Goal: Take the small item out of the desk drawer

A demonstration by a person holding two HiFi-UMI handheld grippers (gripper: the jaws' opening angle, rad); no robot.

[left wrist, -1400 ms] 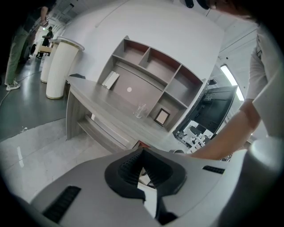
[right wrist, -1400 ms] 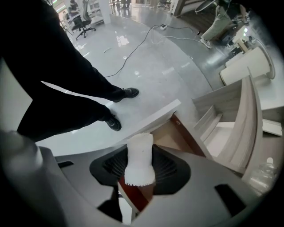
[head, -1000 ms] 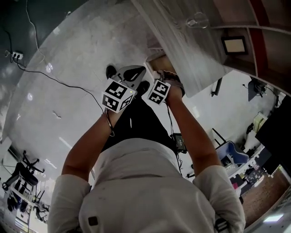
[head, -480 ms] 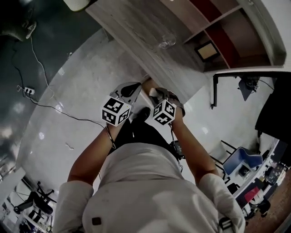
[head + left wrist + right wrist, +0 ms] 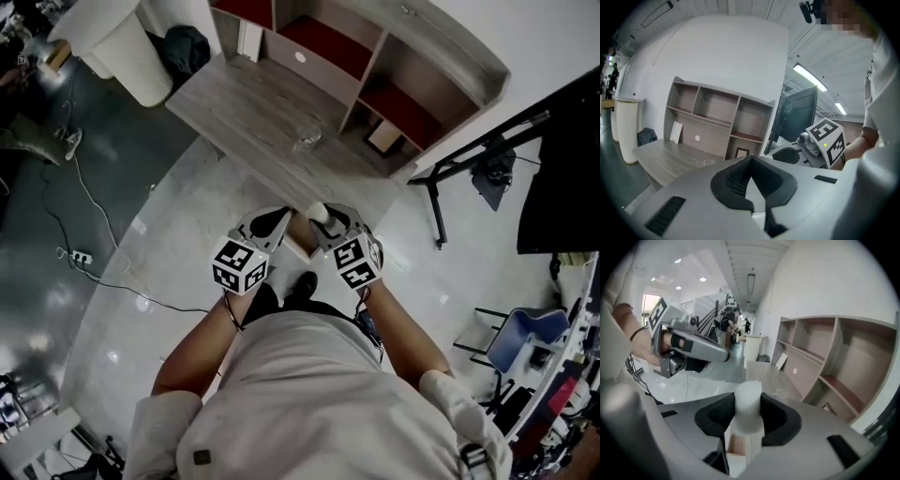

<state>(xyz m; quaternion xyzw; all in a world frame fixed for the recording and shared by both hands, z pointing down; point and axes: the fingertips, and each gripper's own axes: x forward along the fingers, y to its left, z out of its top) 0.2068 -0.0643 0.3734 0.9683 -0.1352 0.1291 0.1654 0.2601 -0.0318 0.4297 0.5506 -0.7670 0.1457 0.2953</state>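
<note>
My right gripper [image 5: 748, 414] is shut on a small white cylinder [image 5: 748, 397], which stands upright between the dark pads. In the head view the same white cylinder [image 5: 319, 212] shows at the tip of the right gripper [image 5: 334, 221], just in front of the desk's near edge. Below it lies the open wooden drawer [image 5: 298, 244], whose inside [image 5: 735, 446] also shows under the jaws. My left gripper [image 5: 270, 225] hangs close beside the right one; its jaws [image 5: 751, 161] meet with nothing between them.
The grey wooden desk [image 5: 248, 108] carries a small glass [image 5: 305, 139]. Behind it stands a shelf unit [image 5: 375, 66]. A white bin [image 5: 122, 42] is at the desk's left. A dark monitor on a stand [image 5: 562, 159] is to the right. A cable and power strip [image 5: 80, 255] lie on the floor.
The head view has swung up, so the whole desk and the shelves now show. Both grippers stay close together at the drawer, the right one still holding the white cylinder.
</note>
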